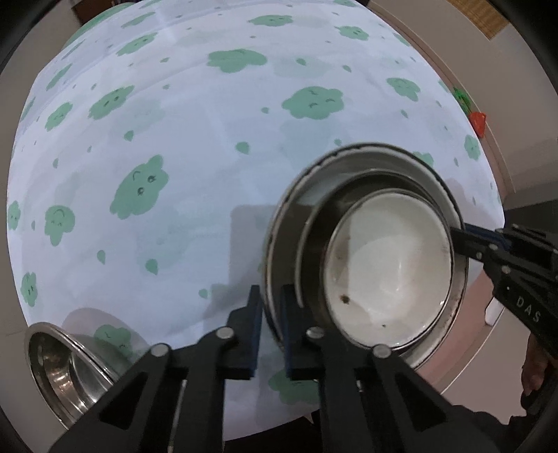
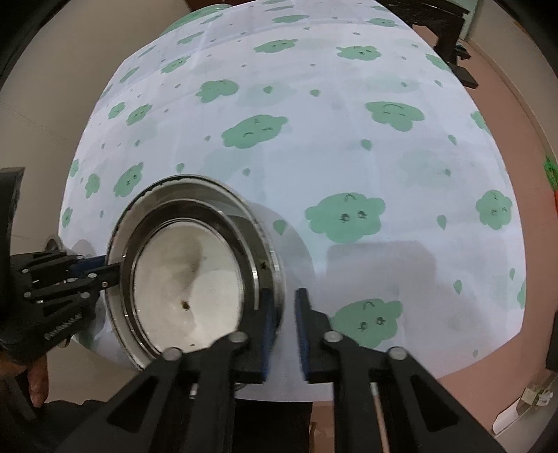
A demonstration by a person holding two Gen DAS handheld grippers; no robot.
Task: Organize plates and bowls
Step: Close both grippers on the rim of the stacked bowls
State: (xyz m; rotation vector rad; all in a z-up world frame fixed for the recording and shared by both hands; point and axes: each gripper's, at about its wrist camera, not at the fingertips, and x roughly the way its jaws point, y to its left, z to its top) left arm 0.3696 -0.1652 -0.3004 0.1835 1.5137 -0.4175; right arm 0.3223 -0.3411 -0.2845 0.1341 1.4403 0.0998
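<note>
A stack of nested steel plates [image 1: 282, 240] with a white bowl [image 1: 387, 268] inside sits near the table's front edge; it also shows in the right wrist view [image 2: 195, 195], with the white bowl [image 2: 188, 278] in its middle. My left gripper [image 1: 272, 331] straddles the stack's left rim, fingers close on it. My right gripper [image 2: 282, 331] straddles the stack's right rim with a wider gap. It shows in the left wrist view [image 1: 467, 240] at the stack's right side. A separate steel bowl [image 1: 59, 369] lies at the lower left.
The table is covered by a white cloth with green cloud prints [image 1: 209, 139]. A red object [image 1: 477, 122] and a green one [image 1: 462, 96] lie off the table's right edge. Dark furniture [image 2: 443, 28] stands at the far right.
</note>
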